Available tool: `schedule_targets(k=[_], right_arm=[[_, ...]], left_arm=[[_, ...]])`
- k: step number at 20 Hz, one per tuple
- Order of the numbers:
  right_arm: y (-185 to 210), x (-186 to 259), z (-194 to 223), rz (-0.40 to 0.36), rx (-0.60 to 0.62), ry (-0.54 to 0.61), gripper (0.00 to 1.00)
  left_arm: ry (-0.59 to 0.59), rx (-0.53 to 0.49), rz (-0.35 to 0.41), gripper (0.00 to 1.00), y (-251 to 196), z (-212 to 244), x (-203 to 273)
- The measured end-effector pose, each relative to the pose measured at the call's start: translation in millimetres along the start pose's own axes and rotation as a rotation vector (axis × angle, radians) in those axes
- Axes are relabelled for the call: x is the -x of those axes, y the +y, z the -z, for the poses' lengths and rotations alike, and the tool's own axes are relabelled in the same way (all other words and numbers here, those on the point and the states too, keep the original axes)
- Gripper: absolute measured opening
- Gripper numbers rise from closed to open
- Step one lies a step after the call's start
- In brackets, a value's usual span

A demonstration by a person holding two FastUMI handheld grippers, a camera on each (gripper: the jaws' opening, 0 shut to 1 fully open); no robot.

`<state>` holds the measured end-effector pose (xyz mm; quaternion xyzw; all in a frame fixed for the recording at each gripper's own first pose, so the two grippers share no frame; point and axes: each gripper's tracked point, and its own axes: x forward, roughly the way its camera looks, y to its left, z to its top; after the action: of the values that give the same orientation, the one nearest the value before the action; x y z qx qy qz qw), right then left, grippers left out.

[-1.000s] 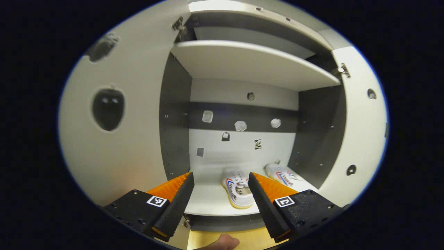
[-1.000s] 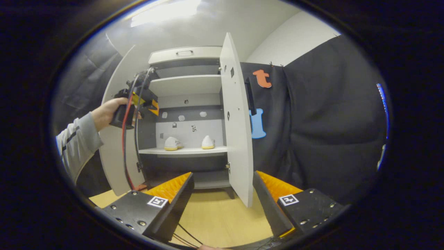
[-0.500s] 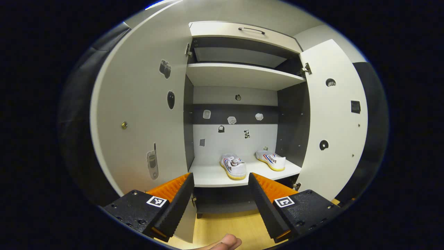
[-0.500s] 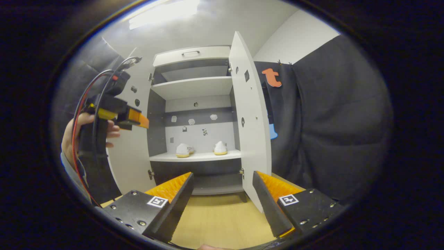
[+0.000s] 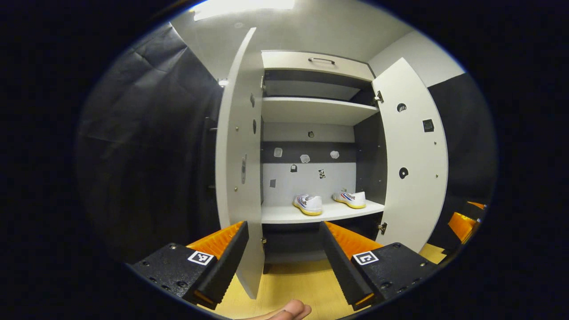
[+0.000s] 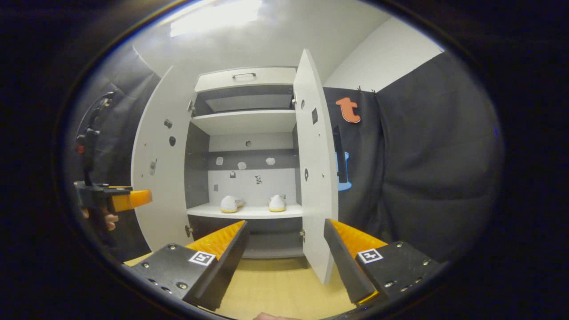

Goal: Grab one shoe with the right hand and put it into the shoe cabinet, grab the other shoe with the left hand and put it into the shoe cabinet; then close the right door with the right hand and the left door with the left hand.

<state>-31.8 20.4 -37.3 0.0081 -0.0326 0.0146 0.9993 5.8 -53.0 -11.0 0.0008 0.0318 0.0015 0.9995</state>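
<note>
Left tongs (image 5: 282,235): fingers spread wide apart, nothing between them, held back from the shoe cabinet (image 5: 318,66) and level with its lower part. The left door (image 5: 238,160) stands open, seen nearly edge-on, its lower edge just above and between the fingers; no contact with it can be confirmed. A fingertip (image 5: 289,310) of the holding hand shows at the bottom edge of the left gripper view.

Right tongs (image 6: 284,235): fingers likewise spread wide, gripping nothing, held well back from the cabinet (image 6: 246,78). The right door (image 6: 315,164) stands open, swung outward, its lower corner just beside the right finger in the right gripper view; contact cannot be judged.

Both shoes rest side by side on the lower shelf (image 5: 284,215) inside the cabinet, apart from each other. In the left gripper view the nearer shoe (image 5: 307,204) sits towards the middle of the shelf and the other shoe (image 5: 351,199) towards the right wall. In the right gripper view the pair appears as two pale shapes, heels outward, at (image 6: 230,204) and (image 6: 277,203).

An upper shelf (image 5: 315,109) carries nothing visible. Small stickers (image 5: 304,158) mark the back panel. The floor (image 6: 275,284) before the cabinet is pale wood. The left tongs also appear at the left margin of the right gripper view (image 6: 129,199), held by a hand (image 6: 106,218).
</note>
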Motion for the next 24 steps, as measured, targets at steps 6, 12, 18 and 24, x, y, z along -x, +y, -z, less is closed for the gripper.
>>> schedule_targets(k=[6,12,18,24], right_arm=[[21,11,18,-0.043,0.014,0.023,1.0],[26,20,13,-0.025,0.037,-0.011,1.0],[-26,-26,-28,0.079,0.051,-0.064,1.0],[-104,-61,-97,0.168,0.134,-0.091,1.0]], left_arm=[[0.038,0.045,0.037,0.98,-3,44,26],[0.06,0.099,0.049,0.98,6,60,24],[0.02,0.114,0.058,0.97,20,60,34],[-0.013,0.097,0.079,0.96,32,58,50]])
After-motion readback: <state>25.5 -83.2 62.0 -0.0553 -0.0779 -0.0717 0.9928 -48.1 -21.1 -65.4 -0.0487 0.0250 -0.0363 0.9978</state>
